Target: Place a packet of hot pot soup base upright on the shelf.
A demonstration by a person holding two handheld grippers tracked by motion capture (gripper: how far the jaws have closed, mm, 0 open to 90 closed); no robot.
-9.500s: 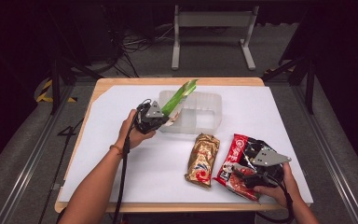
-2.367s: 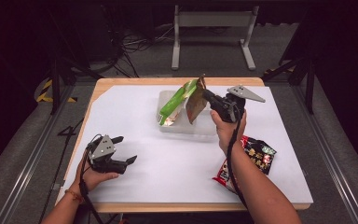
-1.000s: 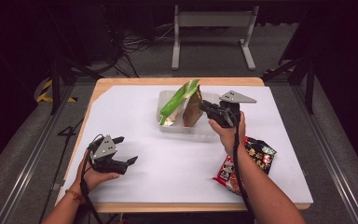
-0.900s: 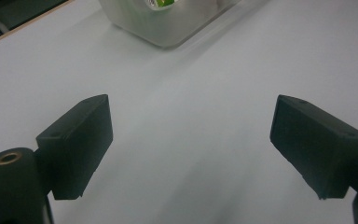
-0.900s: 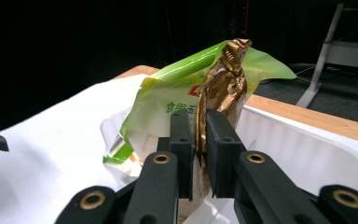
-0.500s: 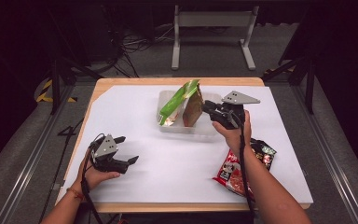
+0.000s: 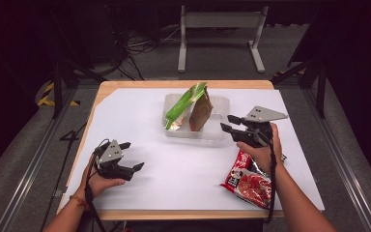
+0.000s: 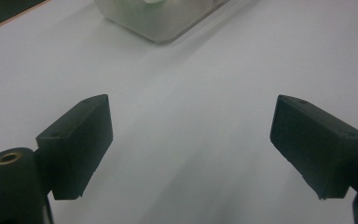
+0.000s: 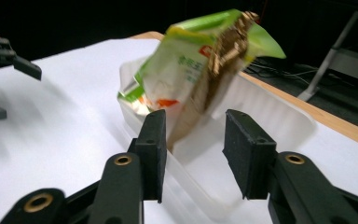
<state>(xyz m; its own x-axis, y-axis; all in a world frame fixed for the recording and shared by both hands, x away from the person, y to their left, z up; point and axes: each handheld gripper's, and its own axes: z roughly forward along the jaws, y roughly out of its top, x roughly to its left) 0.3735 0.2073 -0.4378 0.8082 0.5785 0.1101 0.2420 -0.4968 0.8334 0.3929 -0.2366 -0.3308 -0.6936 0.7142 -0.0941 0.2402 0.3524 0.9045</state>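
Bags: three total. Two stand upright, leaning on each other, inside the one clear plastic tub [image 7: 217,134] at the far middle of the table [image 7: 125,86]: a green bag [image 7: 183,104] on its left and a brown bag [image 7: 202,110] on its right, touching. In the right gripper view they show as green bag [image 9: 177,79] with the brown bag [image 9: 226,44] against it, both in the tub [image 9: 279,116]. Third one, a red bag [image 7: 249,179], lies flat on the white sheet near the front right edge, under the person's right forearm, well apart from the tub. Right gripper [image 7: 226,123] sits just right of the tub, pointing at it; its jaws have just been opening, now parted with nothing pinched. In its own view the right gripper [image 9: 193,154] hangs over the tub's near corner, the bags beyond the jaws, no contact. Left gripper [image 7: 133,155] is at front left on the sheet, well away from the tub, jaws wide apart and empty; same in its own view, left gripper [image 8: 191,149] over bare white sheet, tub corner [image 8: 158,23] at the top edge. Two grippers, one tub.
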